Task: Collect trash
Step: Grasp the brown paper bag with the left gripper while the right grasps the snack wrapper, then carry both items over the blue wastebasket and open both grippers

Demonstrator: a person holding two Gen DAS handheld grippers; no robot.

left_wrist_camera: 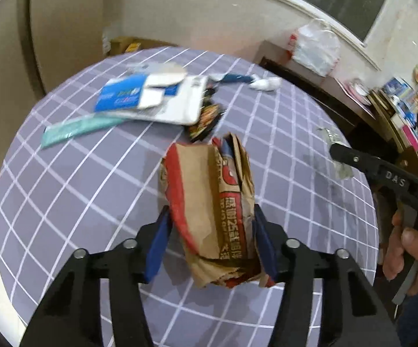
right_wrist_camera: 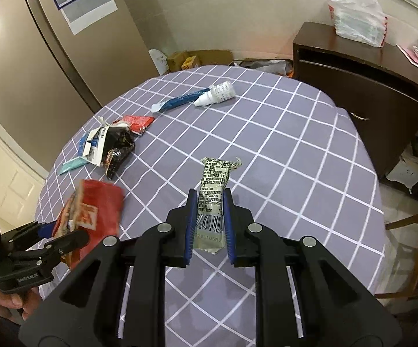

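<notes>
Left gripper [left_wrist_camera: 211, 231]: closed on the paper bag [left_wrist_camera: 209, 202]; the blue pads [left_wrist_camera: 158, 248] are pressed into both sides of its lower half, and the bag is held clear above the table [left_wrist_camera: 64, 202], over the near edge.
Paper bag: crumpled brown paper with red print; judged light, soft and easily crushed. A hold low across the folded body, as now, is judged safer than one on a loose top edge, which could tear.
Right gripper [right_wrist_camera: 209, 219]: nearly closed on the sachet [right_wrist_camera: 213, 199]; the barcode end is pinched between the blue pads [right_wrist_camera: 190, 225], the far end sticks out ahead over the table's middle. Whether that end touches the cloth cannot be told.
Sachet: thin glossy film with small print; judged very light, limp and slippery, so a hold across the flat width near one end is judged right.
Left-edge pile [right_wrist_camera: 107, 147]: torn white, blue and black wrappers, overlapping, with a teal strip [right_wrist_camera: 73, 166] at the near side; all judged flimsy, best pinched by an edge.
Red wrapper [right_wrist_camera: 136, 123]: just beyond the pile.
Far edge: a blue tube [right_wrist_camera: 180, 101] and a white bottle [right_wrist_camera: 216, 94], touching; the bottle is judged stiff and rollable, to be taken across its body.
</notes>
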